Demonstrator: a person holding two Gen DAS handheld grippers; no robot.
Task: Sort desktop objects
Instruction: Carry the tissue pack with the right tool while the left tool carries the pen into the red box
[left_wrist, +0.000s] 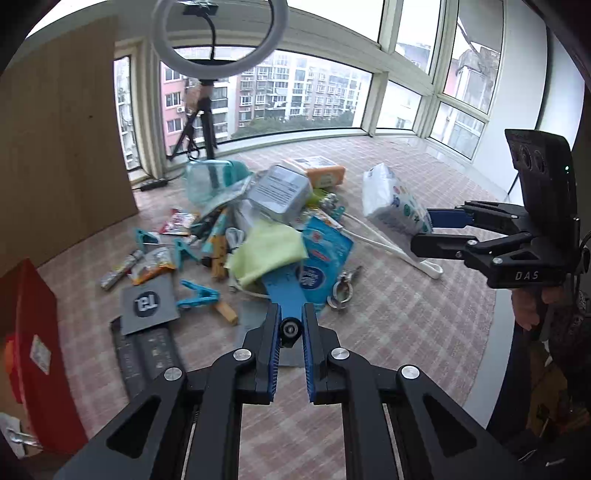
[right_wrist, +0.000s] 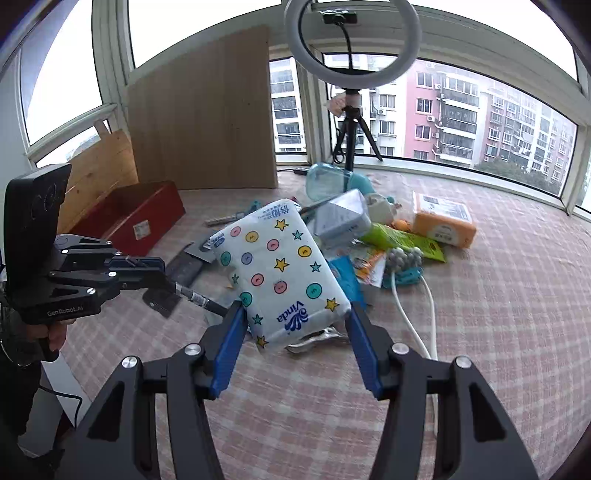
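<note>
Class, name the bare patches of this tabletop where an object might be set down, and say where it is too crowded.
Bare checked cloth lies right of the white cable, and near the red box. The pile around the grey tin is crowded.

The checked tablecloth (right_wrist: 517, 295) lies bare along the near edge and out to the right — open passage there. The middle is blocked by a heap: a grey tin (left_wrist: 280, 192) on top, a yellow-green cloth (left_wrist: 267, 251), teal clips (left_wrist: 197, 297), an orange pack (right_wrist: 443, 221) at the back. A white cable (right_wrist: 428, 314) loops across the open cloth beside the heap. To the left a red box (right_wrist: 144, 214) and an upright wooden board (right_wrist: 207, 122) close that side; behind, a ring-light tripod (right_wrist: 351, 133) stands before the window — little room at the rear
</note>
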